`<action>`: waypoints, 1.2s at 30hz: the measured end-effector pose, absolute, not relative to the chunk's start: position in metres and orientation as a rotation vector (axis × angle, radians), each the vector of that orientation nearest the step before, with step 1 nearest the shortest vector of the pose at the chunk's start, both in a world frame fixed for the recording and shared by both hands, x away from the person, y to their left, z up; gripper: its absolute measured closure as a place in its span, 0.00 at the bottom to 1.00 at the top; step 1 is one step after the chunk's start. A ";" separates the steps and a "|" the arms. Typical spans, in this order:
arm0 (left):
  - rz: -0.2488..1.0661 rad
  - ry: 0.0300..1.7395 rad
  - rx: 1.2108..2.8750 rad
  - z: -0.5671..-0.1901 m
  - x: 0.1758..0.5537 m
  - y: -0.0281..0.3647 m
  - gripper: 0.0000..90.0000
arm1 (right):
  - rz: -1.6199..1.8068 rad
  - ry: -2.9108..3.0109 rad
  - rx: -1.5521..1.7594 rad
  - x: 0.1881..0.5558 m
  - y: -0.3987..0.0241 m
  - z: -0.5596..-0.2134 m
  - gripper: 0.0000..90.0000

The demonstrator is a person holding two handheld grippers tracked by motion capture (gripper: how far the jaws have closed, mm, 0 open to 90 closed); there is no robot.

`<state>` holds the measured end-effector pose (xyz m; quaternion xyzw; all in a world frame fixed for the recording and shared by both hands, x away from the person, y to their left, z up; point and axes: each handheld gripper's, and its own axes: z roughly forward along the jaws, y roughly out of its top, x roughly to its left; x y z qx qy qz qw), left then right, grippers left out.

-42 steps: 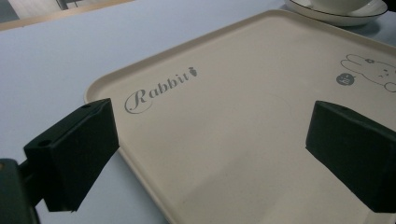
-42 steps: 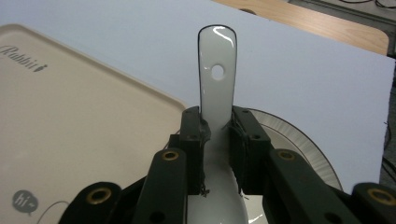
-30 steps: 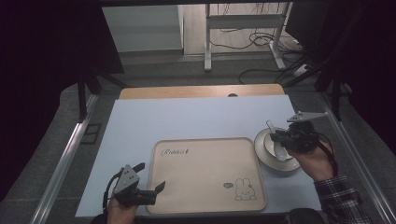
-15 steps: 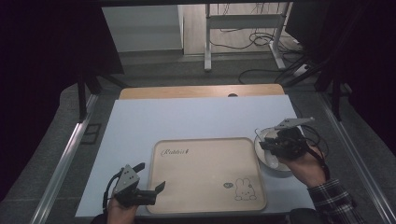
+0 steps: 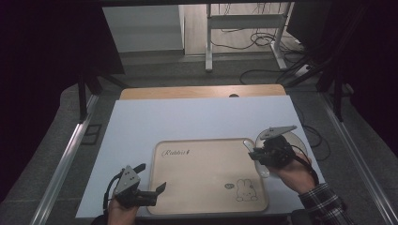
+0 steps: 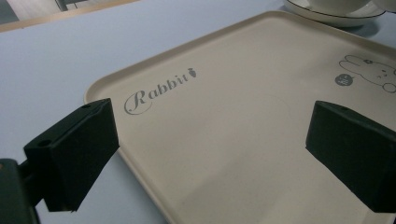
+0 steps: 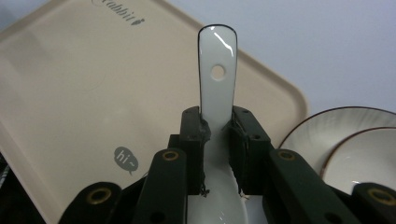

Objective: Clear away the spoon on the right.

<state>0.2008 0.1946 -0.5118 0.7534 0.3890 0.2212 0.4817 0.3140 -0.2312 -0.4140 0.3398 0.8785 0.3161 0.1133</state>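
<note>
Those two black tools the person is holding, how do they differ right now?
The right tool is clamped on a white spoon, over the tray's right edge; the left tool stands wide open, holding nothing, at the tray's left corner. The right tool sits beside a plate; the left has none near. Both have black jaws.
</note>
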 end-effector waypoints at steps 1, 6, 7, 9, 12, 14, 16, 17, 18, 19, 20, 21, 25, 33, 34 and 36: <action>0.537 0.950 1.836 -0.512 0.201 0.194 0.03 | 0.924 2.582 0.995 0.314 -0.230 -0.416 0.85; 0.537 0.949 1.836 -0.512 0.201 0.194 0.03 | 0.910 2.608 0.996 0.313 -0.224 -0.425 0.85; 0.537 0.949 1.836 -0.512 0.201 0.194 0.03 | 0.908 2.611 0.998 0.313 -0.223 -0.427 0.85; 0.536 0.949 1.835 -0.512 0.201 0.194 0.03 | 0.899 2.619 0.994 0.314 -0.222 -0.429 0.85; 0.536 0.948 1.836 -0.512 0.201 0.194 0.03 | 0.887 2.630 0.998 0.314 -0.219 -0.435 0.85; 0.536 0.948 1.837 -0.512 0.201 0.194 0.03 | 0.867 2.646 0.996 0.315 -0.217 -0.441 0.85; 0.536 0.949 1.837 -0.512 0.201 0.194 0.03 | 0.864 2.655 0.999 0.316 -0.215 -0.445 0.85; 0.536 0.949 1.837 -0.512 0.201 0.194 0.03 | 0.861 2.656 1.002 0.316 -0.215 -0.447 0.85; 0.536 0.949 1.837 -0.512 0.201 0.194 0.03 | 0.861 2.656 1.002 0.316 -0.215 -0.447 0.85; 0.535 0.949 1.837 -0.512 0.201 0.194 0.03 | 0.851 2.662 1.011 0.317 -0.213 -0.451 0.85; 0.536 0.948 1.837 -0.512 0.201 0.194 0.03 | 0.855 2.666 1.008 0.317 -0.213 -0.452 0.85; 0.536 0.948 1.837 -0.512 0.201 0.194 0.03 | 0.847 2.667 1.009 0.318 -0.212 -0.454 0.85; 0.536 0.948 1.837 -0.512 0.201 0.194 0.03 | 0.833 2.674 1.020 0.320 -0.211 -0.461 0.85; 0.536 0.948 1.838 -0.512 0.200 0.194 0.03 | 0.828 2.676 1.040 0.322 -0.209 -0.471 0.85; 0.535 0.948 1.838 -0.512 0.200 0.194 0.03 | 0.827 2.675 1.042 0.322 -0.209 -0.472 0.85; 0.536 0.948 1.838 -0.512 0.200 0.194 0.03 | 0.824 2.673 1.049 0.324 -0.208 -0.475 0.84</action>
